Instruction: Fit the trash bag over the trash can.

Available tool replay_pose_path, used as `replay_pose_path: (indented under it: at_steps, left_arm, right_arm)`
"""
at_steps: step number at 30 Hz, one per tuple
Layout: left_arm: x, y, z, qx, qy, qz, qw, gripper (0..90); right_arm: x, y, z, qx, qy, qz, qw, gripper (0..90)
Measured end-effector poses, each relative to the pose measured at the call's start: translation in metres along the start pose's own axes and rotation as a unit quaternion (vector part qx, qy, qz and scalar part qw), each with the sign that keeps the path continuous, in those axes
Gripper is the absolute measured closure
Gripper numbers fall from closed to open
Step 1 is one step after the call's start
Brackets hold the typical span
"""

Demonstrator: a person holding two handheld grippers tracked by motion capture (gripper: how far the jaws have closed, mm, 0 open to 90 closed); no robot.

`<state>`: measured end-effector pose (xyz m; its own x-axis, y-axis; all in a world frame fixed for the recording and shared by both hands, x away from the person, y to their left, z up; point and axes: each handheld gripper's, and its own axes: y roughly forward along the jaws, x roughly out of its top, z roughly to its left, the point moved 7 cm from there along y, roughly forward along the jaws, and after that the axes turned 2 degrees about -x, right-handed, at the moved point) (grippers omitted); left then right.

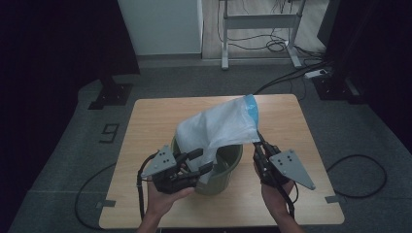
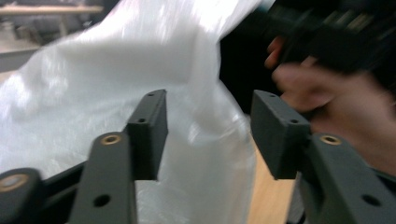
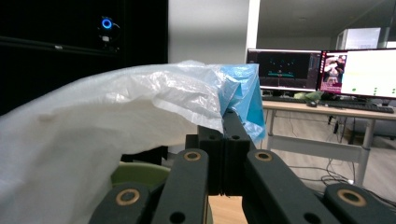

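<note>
Right gripper (image 3: pixel 224 154): jaws pressed together on a fold of the plastic bag's (image 1: pixel 221 128) rim, just under its blue edge band (image 3: pixel 243 91); in the high view it sits at the bin's right side (image 1: pixel 260 150), pointing up toward the film.
Left gripper (image 2: pixel 208 133): jaws stand partly apart, with bag film hanging between them but neither pad pressing on it; nothing is held. In the high view it lies at the bin's near left rim (image 1: pixel 194 162).
Bag, place: thin, white, half see-through, draped over the green bin (image 1: pixel 232 162) on the wooden table (image 1: pixel 150 121). One corner is lifted up and away toward the far right; the lower part falls to the bin's left rim and down the near side.
Bin: round, olive green, mouth partly open to view beside the bag; it stands upright near the table's front middle.
Handling, judged: film looks very light and limp, so it will sag, billow and fold wherever it is not held. Smooth plastic is likely to slip from a shallow pinch and may stretch or tear under a hard pull.
Where to grip, judged: take the rim, not the body, with a doubled fold deep between the pads. A second hold on the rim opposite the right gripper's pinch would let the mouth be spread over the bin's edge.
Risk, judged: tugging sideways could tip the light bin.
</note>
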<state>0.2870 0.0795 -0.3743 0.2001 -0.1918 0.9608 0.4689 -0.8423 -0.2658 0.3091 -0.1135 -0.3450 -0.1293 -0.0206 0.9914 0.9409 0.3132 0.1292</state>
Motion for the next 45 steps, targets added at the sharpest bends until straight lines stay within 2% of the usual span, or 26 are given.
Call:
replay_pose_path:
  at_steps: [2,4,6,8,12,15,17,18,20,24,27,29,31,35,40,43,45]
  left_arm:
    - [-0.007,0.007,0.003,0.017,0.006,0.014,0.9997,58.1]
    - [-0.010,0.011,0.005,0.022,0.011,0.019,0.9995,67.9]
    - [-0.011,0.016,0.009,0.038,0.018,0.025,0.9988,74.6]
    - [-0.009,0.021,0.014,0.039,0.010,0.018,0.9990,79.6]
    - [-0.003,0.030,0.022,0.052,0.009,0.001,0.9986,82.7]
    - [-0.001,0.038,0.028,0.059,-0.004,-0.005,0.9982,82.5]
    - [-0.003,0.039,0.030,0.060,-0.011,0.000,0.9982,78.3]
    - [-0.006,0.036,0.031,0.068,-0.016,-0.003,0.9976,74.2]
    - [-0.008,0.030,0.030,0.063,-0.026,-0.002,0.9977,62.6]
    - [-0.013,0.008,0.023,0.027,-0.037,0.007,0.9989,38.3]
    - [-0.013,-0.008,0.019,-0.002,-0.050,-0.004,0.9987,30.8]
    - [-0.012,-0.017,0.017,-0.010,-0.051,-0.011,0.9986,26.4]
    - [-0.008,-0.027,0.017,-0.010,-0.052,-0.024,0.9983,25.8]
    - [0.004,-0.036,0.023,0.010,-0.052,-0.036,0.9980,25.9]
    - [0.020,-0.033,0.031,0.025,-0.065,-0.064,0.9955,25.9]
    - [0.031,-0.028,0.032,0.029,-0.062,-0.071,0.9951,25.2]
    - [0.037,-0.025,0.033,0.022,-0.066,-0.072,0.9949,25.0]
  right_arm:
    - [0.004,-0.002,0.001,0.002,-0.002,-0.006,1.0000,88.4]
    - [0.009,-0.003,0.001,0.003,-0.004,-0.011,0.9999,88.4]
    - [0.014,-0.004,0.001,0.004,-0.006,-0.017,0.9998,88.5]
    - [0.020,-0.005,0.002,0.008,-0.007,-0.024,0.9997,88.5]
    - [0.027,-0.005,0.006,0.015,-0.011,-0.033,0.9993,88.6]
    - [0.031,-0.003,0.012,0.027,-0.012,-0.037,0.9989,88.6]
    - [0.032,-0.002,0.016,0.033,-0.013,-0.039,0.9986,88.6]
    - [0.032,-0.002,0.018,0.036,-0.014,-0.039,0.9985,88.6]
    - [0.026,-0.001,0.023,0.044,-0.020,-0.033,0.9983,88.6]
    - [0.011,0.002,0.028,0.054,-0.023,-0.014,0.9982,88.6]
    - [0.005,0.003,0.032,0.061,-0.028,-0.007,0.9977,88.6]
    - [0.002,0.004,0.035,0.062,-0.033,-0.003,0.9975,88.7]
    - [0.001,0.006,0.035,0.060,-0.036,-0.001,0.9976,88.7]
    - [-0.001,0.008,0.036,0.062,-0.041,0.002,0.9973,88.7]
    - [-0.002,0.008,0.039,0.066,-0.050,0.002,0.9966,88.7]
    - [-0.002,0.008,0.041,0.070,-0.056,0.001,0.9960,88.7]
    - [-0.001,0.007,0.043,0.075,-0.064,-0.001,0.9951,88.7]
